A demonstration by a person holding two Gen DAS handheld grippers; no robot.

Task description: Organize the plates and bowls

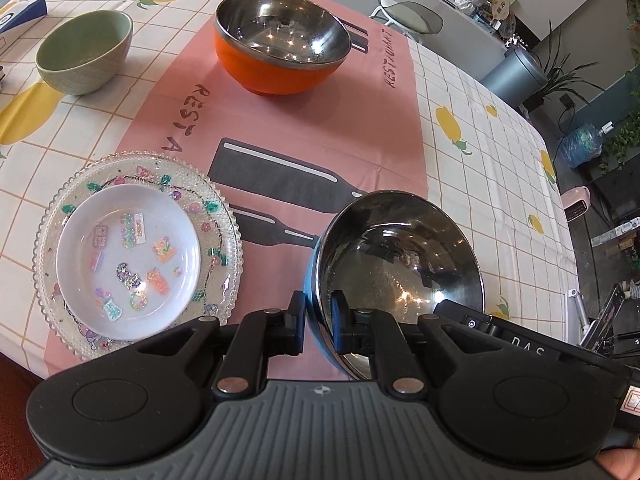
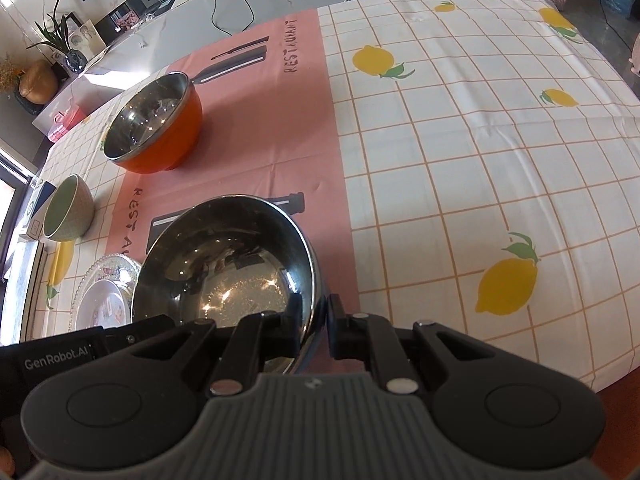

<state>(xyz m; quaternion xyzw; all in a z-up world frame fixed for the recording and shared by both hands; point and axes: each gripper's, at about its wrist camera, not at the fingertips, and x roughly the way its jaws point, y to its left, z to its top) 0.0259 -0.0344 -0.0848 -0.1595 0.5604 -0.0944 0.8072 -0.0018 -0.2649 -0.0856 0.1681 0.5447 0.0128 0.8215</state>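
Observation:
A steel-lined bowl with a blue outside (image 1: 394,258) (image 2: 224,256) sits tilted over the pink mat, close to the near table edge. My left gripper (image 1: 318,314) is shut on its near-left rim, one finger inside and one outside. My right gripper (image 2: 316,318) is shut on the same bowl's near-right rim. An orange steel-lined bowl (image 1: 280,42) (image 2: 154,122) stands farther back on the mat. A pale green bowl (image 1: 86,50) (image 2: 66,208) stands at the far left. A small white plate (image 1: 128,260) (image 2: 104,306) lies on a clear beaded plate (image 1: 216,216) at the near left.
A pink mat (image 1: 280,128) printed with bottles lies across a lemon-checked tablecloth (image 2: 480,160). The table's right edge (image 1: 560,200) drops toward a stool and floor clutter. A blue-and-white box (image 1: 24,14) lies at the far left corner.

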